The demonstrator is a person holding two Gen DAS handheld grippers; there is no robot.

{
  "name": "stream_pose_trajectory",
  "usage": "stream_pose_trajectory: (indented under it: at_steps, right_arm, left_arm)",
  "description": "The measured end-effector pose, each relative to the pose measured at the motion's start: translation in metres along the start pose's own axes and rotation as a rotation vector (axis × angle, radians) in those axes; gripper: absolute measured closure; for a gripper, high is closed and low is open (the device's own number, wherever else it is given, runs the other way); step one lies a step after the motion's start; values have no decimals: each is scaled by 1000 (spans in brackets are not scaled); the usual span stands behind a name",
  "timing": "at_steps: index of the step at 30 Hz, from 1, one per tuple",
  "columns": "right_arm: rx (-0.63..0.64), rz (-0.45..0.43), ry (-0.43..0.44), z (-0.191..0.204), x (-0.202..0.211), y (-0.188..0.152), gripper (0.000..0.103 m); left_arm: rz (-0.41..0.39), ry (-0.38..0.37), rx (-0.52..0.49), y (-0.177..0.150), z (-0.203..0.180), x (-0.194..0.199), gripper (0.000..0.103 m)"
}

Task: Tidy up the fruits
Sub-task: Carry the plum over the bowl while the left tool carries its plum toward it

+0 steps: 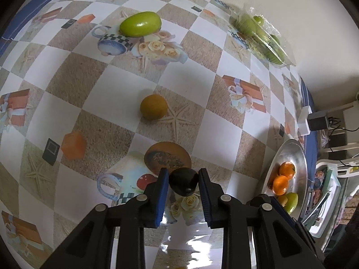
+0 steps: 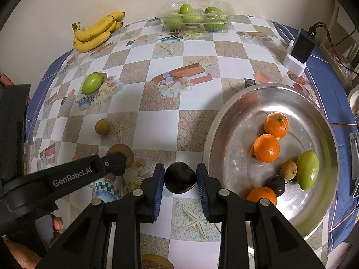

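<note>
- My right gripper (image 2: 180,168) is pinching a dark fruit (image 2: 179,180); both blue pads press on its sides, over the patterned worktop (image 2: 157,123), just left of the metal tray (image 2: 235,103).
- My left gripper (image 1: 183,174) is clamped on a second dark fruit (image 1: 182,181), held above a melon printed on the cloth. From the right wrist view this gripper sits well to the left of the other one. I cannot tell whether either fruit rests on the worktop or hangs clear of it.
- The tray lies to my right. It holds three oranges (image 2: 266,148), a green fruit (image 2: 307,170), a small brown fruit (image 2: 288,169) and a small dark fruit (image 2: 276,185) touching the nearest orange.
- Farther out, a round brown fruit (image 2: 102,126) sits alone on the worktop beside a printed starfish.
- Beyond it, a loose green fruit (image 2: 92,83) lies on a printed cup.
- At the far edge by the wall are a bunch of bananas (image 2: 96,31) on the left and a clear plastic box (image 2: 197,15) of green fruits in the middle.
</note>
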State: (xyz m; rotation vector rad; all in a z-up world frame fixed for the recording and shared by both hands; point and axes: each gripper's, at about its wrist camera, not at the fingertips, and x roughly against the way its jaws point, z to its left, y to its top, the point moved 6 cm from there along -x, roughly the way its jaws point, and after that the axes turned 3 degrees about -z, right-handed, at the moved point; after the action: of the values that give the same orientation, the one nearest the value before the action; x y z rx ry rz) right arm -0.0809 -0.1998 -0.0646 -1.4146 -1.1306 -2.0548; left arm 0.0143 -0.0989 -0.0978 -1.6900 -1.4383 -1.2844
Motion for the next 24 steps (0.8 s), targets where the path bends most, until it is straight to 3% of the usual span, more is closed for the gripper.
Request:
stream_pose_trajectory:
  at_steps: [7,13,19,24]
  right_arm:
    - [-39,-16,11,-9,5,4,73]
    - [-145,-49,41,-37,16,11,73]
    - [-268,-73,-24,-85,26,10,73]
    - [-338,-47,-87,-117,24,1,72]
  left_arm:
    - [-25,-17,-4,4,-6,7,74]
    - [-53,-30,-40,5,-18,14,74]
    - [-73,-49,-135,-3,-48,20,74]
    - [-64,-58,-284,-23,-87,17,74]
